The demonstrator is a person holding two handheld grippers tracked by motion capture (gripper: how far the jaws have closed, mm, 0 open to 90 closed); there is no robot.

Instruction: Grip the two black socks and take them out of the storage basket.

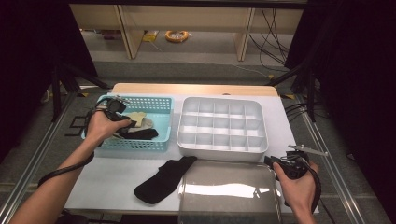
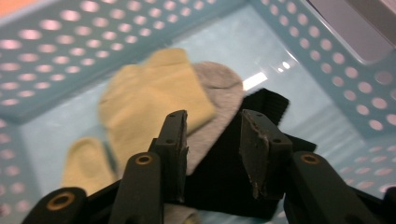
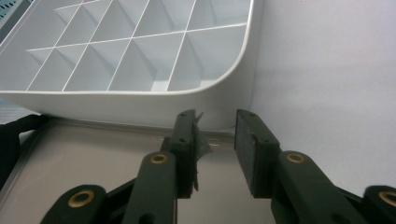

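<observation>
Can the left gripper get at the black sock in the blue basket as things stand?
Probably yes. The left gripper hangs inside the blue basket, jaws apart, right over the black sock, which lies uncovered beside the grey sock and yellow sock.

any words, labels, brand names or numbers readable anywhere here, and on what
None: no view shows readable text.
Blue basket: plain perforated walls, no label.
White divided tray: no marking on its rim or cells.
Clear lid: glare, no print.
Socks, yellow, grey, black: no logo visible.
Left gripper and right gripper: bare black jaws, no lettering.
</observation>
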